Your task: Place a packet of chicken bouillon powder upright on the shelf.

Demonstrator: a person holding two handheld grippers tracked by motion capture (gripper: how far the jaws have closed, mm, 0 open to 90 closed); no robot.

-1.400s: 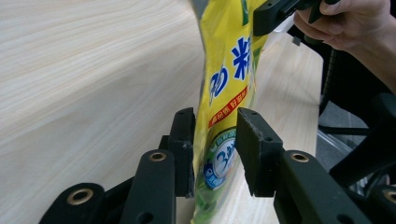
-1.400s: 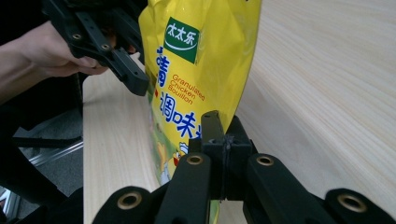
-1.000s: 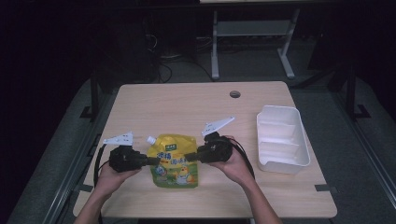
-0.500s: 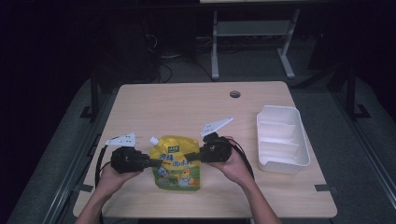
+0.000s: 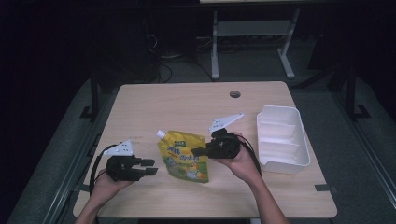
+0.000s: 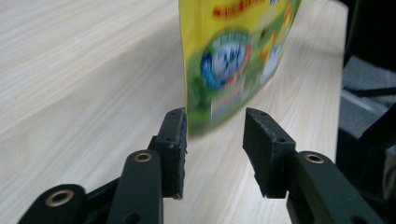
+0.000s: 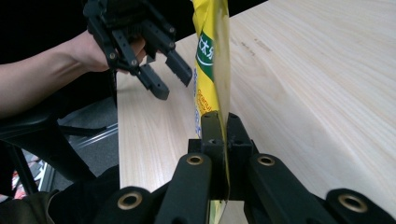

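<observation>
A yellow spouted drink pouch [image 5: 183, 156] with a white cap hangs over the middle of the wooden table [image 5: 187, 102]. My right gripper [image 5: 197, 151] is shut on its right edge. In the right gripper view the jaws [image 7: 222, 128] pinch the pouch [image 7: 211, 51], which I see edge-on. My left gripper [image 5: 150, 167] stands open to the left of the pouch, apart from it. In the left gripper view the pouch [image 6: 236, 51] stands just beyond the open jaws [image 6: 212, 123]. The left gripper [image 7: 173, 83] is also in the right gripper view, open, beside the pouch.
A white divided tray [image 5: 299, 140] sits at the table's right side. A round cable hole [image 5: 235, 94] lies near the far edge. The person's forearms come in from the near edge. Bare tabletop lies behind the pouch.
My left gripper has let go of the pouch's left edge, opened and drawn back to the left. The pouch stays in the right gripper, now tilted, with its spout swung toward the left.
</observation>
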